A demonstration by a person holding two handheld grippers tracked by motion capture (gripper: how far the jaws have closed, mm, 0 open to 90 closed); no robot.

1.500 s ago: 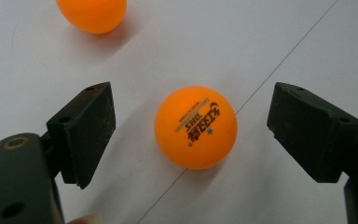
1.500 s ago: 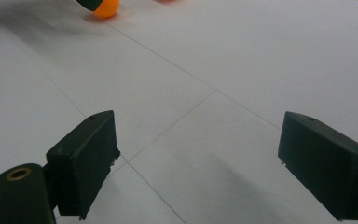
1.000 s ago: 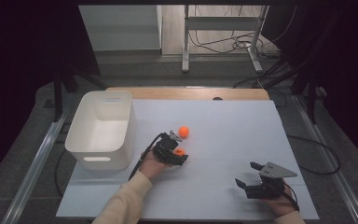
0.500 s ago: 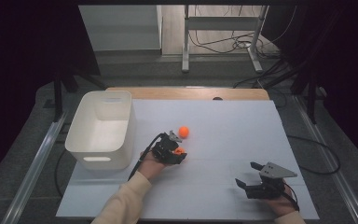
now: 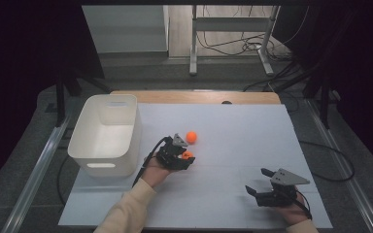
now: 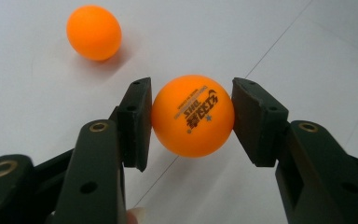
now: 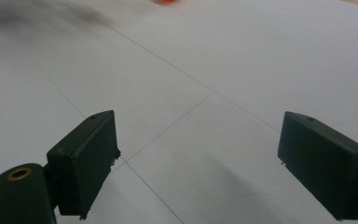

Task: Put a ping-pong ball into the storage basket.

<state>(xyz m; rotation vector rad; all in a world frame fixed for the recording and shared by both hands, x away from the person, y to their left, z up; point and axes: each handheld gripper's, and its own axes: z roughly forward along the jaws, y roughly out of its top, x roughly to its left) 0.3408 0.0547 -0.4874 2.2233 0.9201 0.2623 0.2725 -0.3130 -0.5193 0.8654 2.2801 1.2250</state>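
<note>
left gripper [image 6: 192, 116] clamped an orange ball [image 6: 193, 114] | second ball [image 6: 93, 31] lay beyond | right gripper [image 7: 198, 170] gaped wide, empty

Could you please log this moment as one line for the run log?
left gripper: shut on printed orange ball | second orange ball: loose on table | right gripper: open, idle | white bin: left

An orange ball [image 6: 192, 115] with dark printed lettering is seen between the two jaws of the left tongs [image 6: 191, 121], touching both. A second, plain orange ball [image 6: 93, 32] is seen on the white surface [image 5: 252, 145] just beyond, apart from it.
</note>
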